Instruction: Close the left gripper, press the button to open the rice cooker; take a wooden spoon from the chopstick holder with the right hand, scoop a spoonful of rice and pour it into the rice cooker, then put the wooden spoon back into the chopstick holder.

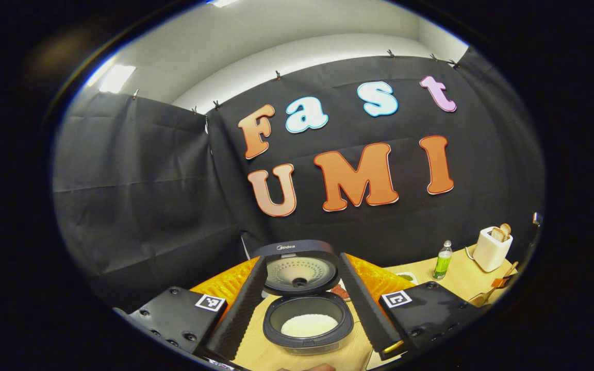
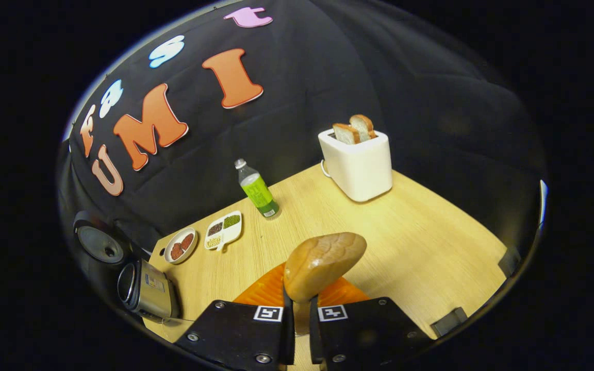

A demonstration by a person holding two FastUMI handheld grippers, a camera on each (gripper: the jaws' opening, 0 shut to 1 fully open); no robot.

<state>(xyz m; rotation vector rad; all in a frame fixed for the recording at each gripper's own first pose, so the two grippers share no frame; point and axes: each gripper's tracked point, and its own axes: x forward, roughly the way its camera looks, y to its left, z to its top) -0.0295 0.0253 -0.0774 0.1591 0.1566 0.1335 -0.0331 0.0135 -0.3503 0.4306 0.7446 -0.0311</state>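
Spanning the booth floor is a pale wood-grain table [image 2: 421, 232], backed by black cloth walls with a white ceiling above them. On it, in the right gripper view, stand a boxy white toaster [image 2: 359, 165] with two bread slices poking up, a clear bottle [image 2: 257, 189] of green liquid, a round dish [image 2: 181, 245] and a divided white tray [image 2: 224, 230] of grains.

In the left gripper view the cooker [image 1: 307, 322] sits open between the fingers, its round perforated lid [image 1: 297, 268] tilted up and a flat bed of white rice [image 1: 308, 325] in the dark inner pot. The left gripper [image 1: 304, 309] has its ribbed fingers spread wide, touching nothing.

The right gripper [image 2: 301, 314] is clamped narrowly on the handle of the spoon [image 2: 323, 265], whose smooth rounded wooden bowl rises above the fingers over the table. The cooker lies low at the left edge of that view.
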